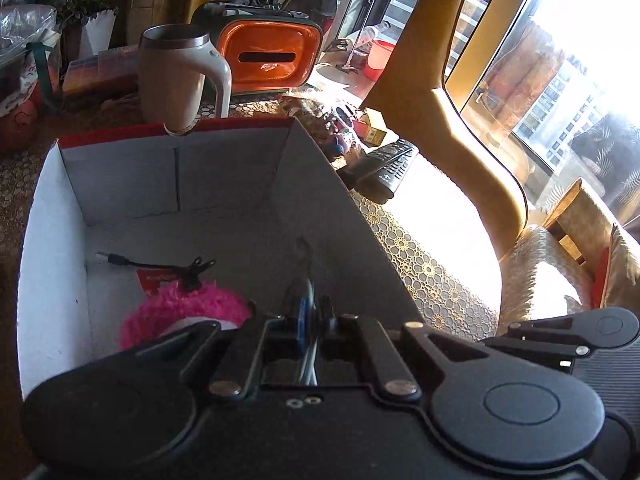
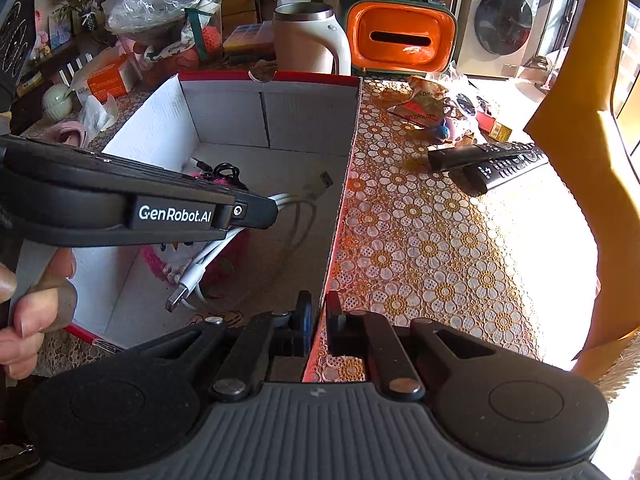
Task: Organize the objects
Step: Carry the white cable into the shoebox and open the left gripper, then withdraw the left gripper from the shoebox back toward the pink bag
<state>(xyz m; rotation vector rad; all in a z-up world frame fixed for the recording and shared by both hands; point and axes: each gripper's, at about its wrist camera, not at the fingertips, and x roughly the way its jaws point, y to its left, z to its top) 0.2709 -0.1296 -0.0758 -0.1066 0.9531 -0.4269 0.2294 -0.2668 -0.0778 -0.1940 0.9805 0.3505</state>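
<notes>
Left gripper [image 2: 272, 210] is clamped on the white cable [image 2: 208, 256], which dangles inside the box [image 2: 224, 114], ready for release. Right gripper [image 2: 319, 312] pinches the box's right wall.

Matt white corrugated cardboard box [image 2: 160, 136] at centre frame; fluffy pink plush toy [image 1: 188, 312] inside; smooth white plastic cable [image 2: 208, 256]; glossy orange plastic case [image 2: 400, 40] at top; lace-patterned cloth on the counter [image 2: 440, 248].
</notes>
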